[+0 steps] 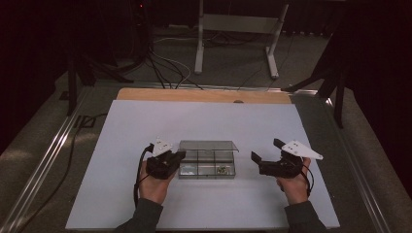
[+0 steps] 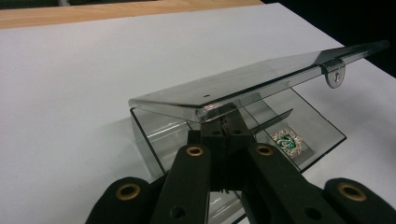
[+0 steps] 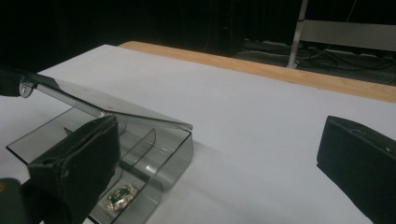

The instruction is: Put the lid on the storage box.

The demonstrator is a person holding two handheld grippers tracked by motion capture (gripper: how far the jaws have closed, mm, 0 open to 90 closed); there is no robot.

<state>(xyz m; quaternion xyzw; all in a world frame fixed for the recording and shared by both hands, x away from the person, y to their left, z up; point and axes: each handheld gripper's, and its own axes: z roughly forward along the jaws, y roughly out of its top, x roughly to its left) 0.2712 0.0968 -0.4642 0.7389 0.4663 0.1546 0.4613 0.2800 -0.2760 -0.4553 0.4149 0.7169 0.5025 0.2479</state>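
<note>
A clear plastic compartment box [image 1: 208,162] sits near the middle of the white desk [image 1: 204,121], somewhat toward the near edge, with its hinged lid [image 1: 209,145] raised and tilted up over the back. In the left gripper view, the left gripper [image 2: 227,128] has its jaws pressed together on the box's side wall at the left end, just under the corner of the lid [image 2: 243,86]. The right gripper [image 1: 265,156] is off the right end of the box, apart from it, its jaws spread wide with nothing between them. A small green and silver ornament [image 3: 120,195] lies in one compartment at the front right of the box [image 3: 154,154]; in the left gripper view the same ornament [image 2: 286,141] shows through the clear wall. A strip of bare wood [image 1: 204,95] runs along the far edge of the desk.
</note>
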